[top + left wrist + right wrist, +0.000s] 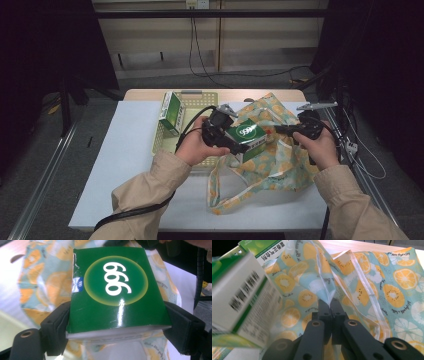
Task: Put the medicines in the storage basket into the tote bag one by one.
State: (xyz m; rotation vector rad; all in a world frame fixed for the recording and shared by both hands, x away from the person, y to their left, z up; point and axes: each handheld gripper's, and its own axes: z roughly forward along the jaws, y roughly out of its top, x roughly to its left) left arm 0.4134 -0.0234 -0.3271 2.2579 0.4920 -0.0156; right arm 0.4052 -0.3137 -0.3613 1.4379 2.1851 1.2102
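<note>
A green box (pixel 246 134) marked "999" is clamped by its two sides in the left gripper (pixel 225 136) and held over the fruit-print bag (pixel 280 160) at table centre. The bag's rim is pinched in the fully closed right gripper (pixel 329 302). A second green box (pixel 170 113) is leaned in the yellow basket (pixel 196 100), far left.

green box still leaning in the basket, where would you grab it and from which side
Grip the second green box across its two broad faces near the top edge, coming down from above. It stands on edge against the left wall of the yellow basket, so its upper end is free, and the basket walls block a low approach.
</note>
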